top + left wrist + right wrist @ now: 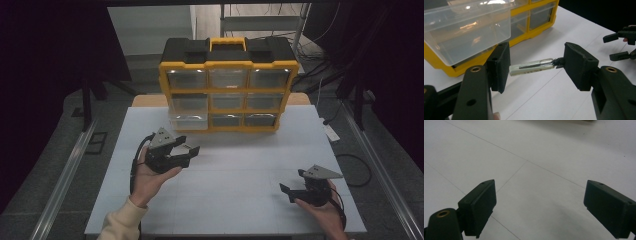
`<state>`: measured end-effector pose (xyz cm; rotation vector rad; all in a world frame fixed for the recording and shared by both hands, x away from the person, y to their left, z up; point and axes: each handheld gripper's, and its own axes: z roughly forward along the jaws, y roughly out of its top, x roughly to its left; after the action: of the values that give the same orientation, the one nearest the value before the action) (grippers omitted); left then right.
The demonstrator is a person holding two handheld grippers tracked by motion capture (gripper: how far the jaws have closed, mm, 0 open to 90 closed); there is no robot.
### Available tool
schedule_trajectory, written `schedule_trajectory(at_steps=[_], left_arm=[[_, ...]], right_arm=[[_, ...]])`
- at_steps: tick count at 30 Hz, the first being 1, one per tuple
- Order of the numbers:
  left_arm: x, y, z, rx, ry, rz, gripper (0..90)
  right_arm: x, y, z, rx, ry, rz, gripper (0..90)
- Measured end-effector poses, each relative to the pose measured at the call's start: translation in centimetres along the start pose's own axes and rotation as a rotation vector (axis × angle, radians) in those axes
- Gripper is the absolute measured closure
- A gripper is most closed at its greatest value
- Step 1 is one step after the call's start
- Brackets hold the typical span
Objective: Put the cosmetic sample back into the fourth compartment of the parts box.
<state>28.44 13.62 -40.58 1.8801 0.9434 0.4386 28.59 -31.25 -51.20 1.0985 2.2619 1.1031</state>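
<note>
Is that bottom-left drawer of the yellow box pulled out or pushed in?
Pulled out: the clear drawer juts forward from the yellow organizer, past its neighbours.

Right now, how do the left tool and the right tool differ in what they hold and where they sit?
The left tool is shut end-on on a small clear tube; the right tool stands open with nothing between its pads. The left tool sits close to the yellow organizer, beside its pulled-out clear drawer; the right tool sits near the table's front right corner, far from it. Both have black jaws.
</note>
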Motion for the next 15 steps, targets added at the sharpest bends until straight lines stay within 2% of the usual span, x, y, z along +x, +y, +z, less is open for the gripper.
schedule_trajectory(at_steps=[15], left_arm=[[0.13, 0.88, 0.11, -0.022, 0.006, 0.003, 40.1]], right_arm=[[-0.04, -0.02, -0.03, 0.002, -0.002, -0.001, 11.8]])
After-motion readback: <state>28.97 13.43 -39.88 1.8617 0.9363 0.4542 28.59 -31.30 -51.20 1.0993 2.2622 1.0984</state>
